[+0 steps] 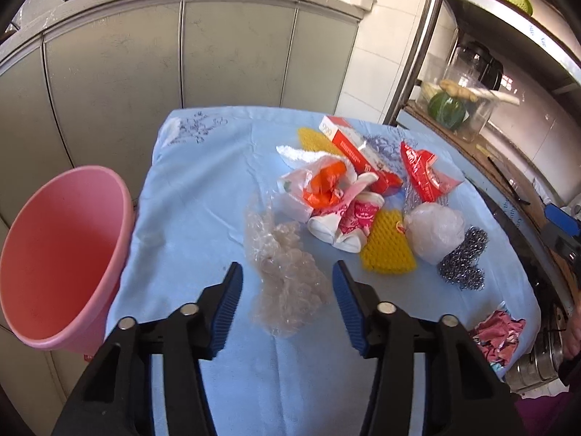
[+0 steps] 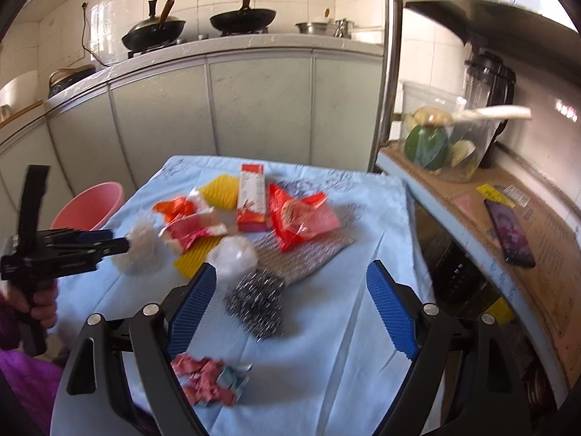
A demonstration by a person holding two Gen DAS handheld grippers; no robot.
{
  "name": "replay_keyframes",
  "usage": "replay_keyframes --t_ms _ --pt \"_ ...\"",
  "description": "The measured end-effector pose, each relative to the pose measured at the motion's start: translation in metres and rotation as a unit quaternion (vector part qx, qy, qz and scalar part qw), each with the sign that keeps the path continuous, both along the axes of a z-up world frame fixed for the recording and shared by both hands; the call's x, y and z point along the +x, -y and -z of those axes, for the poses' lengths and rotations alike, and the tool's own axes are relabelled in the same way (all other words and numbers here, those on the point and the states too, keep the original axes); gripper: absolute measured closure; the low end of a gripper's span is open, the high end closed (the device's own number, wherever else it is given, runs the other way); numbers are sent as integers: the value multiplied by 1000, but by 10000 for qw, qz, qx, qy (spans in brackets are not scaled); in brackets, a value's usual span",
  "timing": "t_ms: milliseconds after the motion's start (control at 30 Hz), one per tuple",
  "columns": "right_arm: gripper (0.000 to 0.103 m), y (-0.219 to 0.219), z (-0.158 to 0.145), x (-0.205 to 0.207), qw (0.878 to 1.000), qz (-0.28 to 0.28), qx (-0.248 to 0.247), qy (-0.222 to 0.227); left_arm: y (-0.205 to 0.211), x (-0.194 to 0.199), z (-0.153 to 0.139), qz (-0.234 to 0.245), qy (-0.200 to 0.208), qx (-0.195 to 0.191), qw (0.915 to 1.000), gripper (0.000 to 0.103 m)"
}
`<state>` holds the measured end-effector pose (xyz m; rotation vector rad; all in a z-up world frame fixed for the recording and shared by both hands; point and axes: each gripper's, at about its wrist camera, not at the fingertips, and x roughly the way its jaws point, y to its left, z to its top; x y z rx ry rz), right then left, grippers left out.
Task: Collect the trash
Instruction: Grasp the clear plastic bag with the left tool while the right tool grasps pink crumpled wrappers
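Steel scourer (image 2: 256,299) btwn right tongs (image 2: 296,287), crumpled wrapper (image 2: 210,379) nearer.

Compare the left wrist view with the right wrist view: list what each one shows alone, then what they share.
Left wrist only: the full inside of the pink bin, and the left tongs open around the crumpled clear plastic.
Right wrist only: two black woks on the stove, a phone on the shelf, and the open right tongs.
Both: the blue cloth, red carton, steel scourer and yellow foam net.
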<state>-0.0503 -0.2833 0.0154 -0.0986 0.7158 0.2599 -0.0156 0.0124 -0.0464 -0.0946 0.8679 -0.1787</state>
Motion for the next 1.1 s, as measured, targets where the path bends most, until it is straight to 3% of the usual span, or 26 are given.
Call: replay_keyframes --t_ms 100,167,233,667,700,767,867,967,1100 --pt "18 1 -1 -8 9997 -161 87 -168 -2 4 7 -22 -156 -120 9998 78" --pt "18 0 0 -16 9991 -286 142 -274 -3 2 8 -43 -129 -156 9998 81" --pt "18 -2 2 -22 9982 -418 144 -417 -3 -1 7 -22 -63 -147 9999 90" --pt "18 -24 45 -34 9893 -790 -43 -1225 -6 -16 -15 58 383 -162 9991 92" --pt "21 -26 49 -33 9881 -811 -47 -1302 -7 -17 -16 57 411 -159 9990 92" --pt "37 -30 55 -33 9851 -879 -23 -1478 -8 -19 -18 63 440 -208 9988 92" --pt "50 -34 61 -33 9821 -915 22 -1646 -11 -22 -20 87 472 -263 9985 92" --pt "57 -39 60 -35 9818 -923 -23 -1658 -13 -25 -21 109 508 -302 9982 92" --pt "59 -41 60 -37 9823 -821 -77 -1680 -19 -31 -25 128 641 -393 9971 92"
